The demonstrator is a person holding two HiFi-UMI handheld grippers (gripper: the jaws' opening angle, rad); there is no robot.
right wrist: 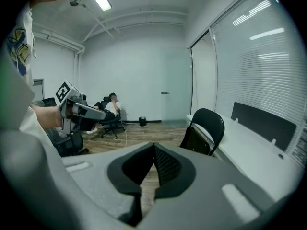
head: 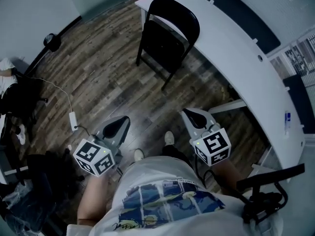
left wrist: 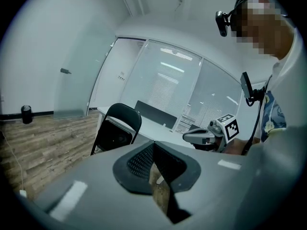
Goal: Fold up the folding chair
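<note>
Folding chair stands upright on the wood floor beside the white desk, long axis vertical, backrest toward the desk. Left gripper and right gripper, jaws pressed together and empty, are well apart from it.

The folding chair stands on the floor straight ahead, close against the near edge of the desk, which runs along the right. The left gripper and right gripper sit side by side, well short of the chair. A power strip lies on the floor, left of the left gripper.
</note>
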